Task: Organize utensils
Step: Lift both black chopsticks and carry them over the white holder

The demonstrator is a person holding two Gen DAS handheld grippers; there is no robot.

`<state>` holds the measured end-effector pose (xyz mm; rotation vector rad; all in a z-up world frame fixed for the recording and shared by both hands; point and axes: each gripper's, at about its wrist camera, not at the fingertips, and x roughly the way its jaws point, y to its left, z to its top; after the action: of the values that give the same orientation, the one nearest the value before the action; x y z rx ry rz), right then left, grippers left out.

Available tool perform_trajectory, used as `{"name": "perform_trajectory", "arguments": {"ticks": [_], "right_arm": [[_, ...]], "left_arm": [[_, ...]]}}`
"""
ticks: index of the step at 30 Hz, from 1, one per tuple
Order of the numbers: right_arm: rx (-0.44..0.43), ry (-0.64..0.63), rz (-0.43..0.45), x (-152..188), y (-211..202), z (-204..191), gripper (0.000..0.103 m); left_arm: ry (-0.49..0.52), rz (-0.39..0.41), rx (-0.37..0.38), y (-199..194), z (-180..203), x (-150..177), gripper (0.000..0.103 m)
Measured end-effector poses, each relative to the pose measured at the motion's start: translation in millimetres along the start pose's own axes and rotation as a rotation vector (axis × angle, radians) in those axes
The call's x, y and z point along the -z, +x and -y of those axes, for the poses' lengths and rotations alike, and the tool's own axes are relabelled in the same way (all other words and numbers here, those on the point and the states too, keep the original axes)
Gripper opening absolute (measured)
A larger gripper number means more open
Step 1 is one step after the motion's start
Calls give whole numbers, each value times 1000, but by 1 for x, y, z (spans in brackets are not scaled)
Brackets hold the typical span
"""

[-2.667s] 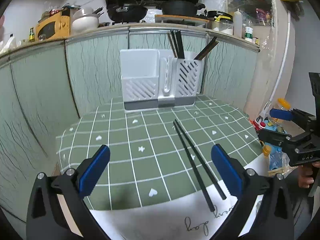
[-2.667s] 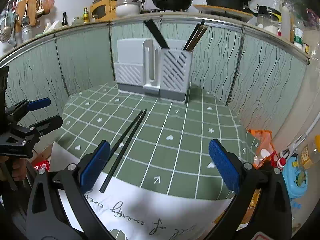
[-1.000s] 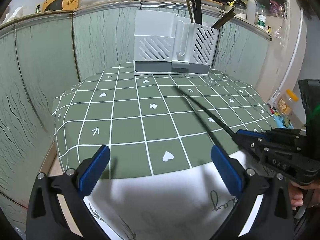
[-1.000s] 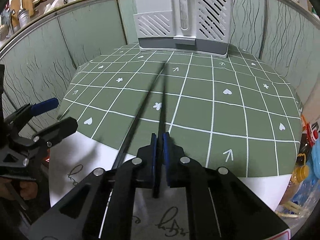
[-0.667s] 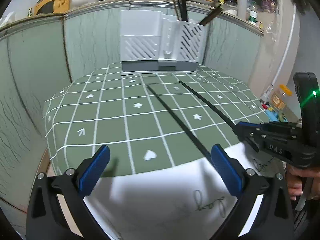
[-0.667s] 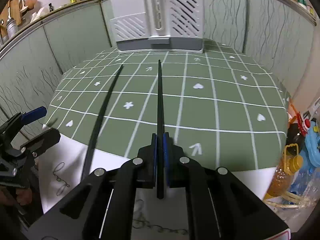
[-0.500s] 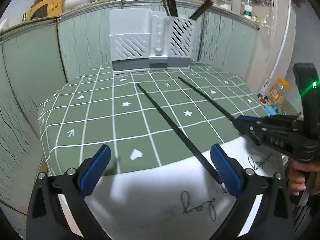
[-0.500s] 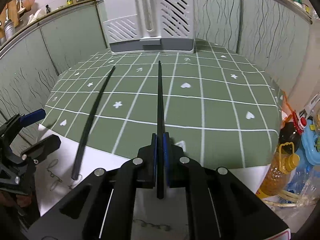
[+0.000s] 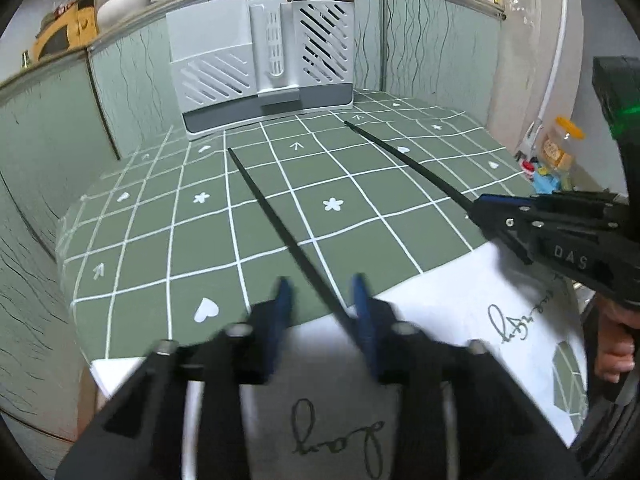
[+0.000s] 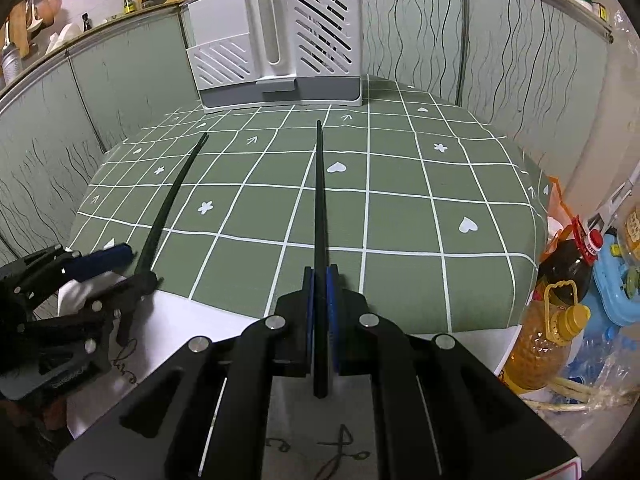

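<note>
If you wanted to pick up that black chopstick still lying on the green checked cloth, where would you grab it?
Probably at its thick near end, coming from the table's front edge. The chopstick tapers toward the holder, and its near end already lies between the left gripper pads, whose jaws have just been closing around it.

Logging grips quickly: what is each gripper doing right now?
Left gripper: just been closing around a black chopstick, not gripping yet.
Right gripper: shut on the other chopstick.
</note>
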<state>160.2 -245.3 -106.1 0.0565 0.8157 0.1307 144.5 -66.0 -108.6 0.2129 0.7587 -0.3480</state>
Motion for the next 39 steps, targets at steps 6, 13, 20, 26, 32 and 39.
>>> {"name": "perform_trajectory", "arguments": {"ticks": [6,13,20,26,32,39], "right_arm": [[-3,6,-1,0,-1,1,6],[5,-5,-5,0,2,0,6],[-6,-19,38,-7,-16,-2,6],[-39,-2,74,-20,-36,0,6],[-48,-10,98,-30,-54,-1,6],[-53,-16,165,-49,-81,-2,6]], "left_arm": [[-58,-6,1,3,-12,-5,6],[-75,-4,4,3,-12,-4,6],[-131,30,35,-16,-26,-14,6],[-116,92,31,-41,-30,-32,6],[-130,145,31,-60,-39,-46,6],[-136,198,30,-79,-45,-62,6]]}}
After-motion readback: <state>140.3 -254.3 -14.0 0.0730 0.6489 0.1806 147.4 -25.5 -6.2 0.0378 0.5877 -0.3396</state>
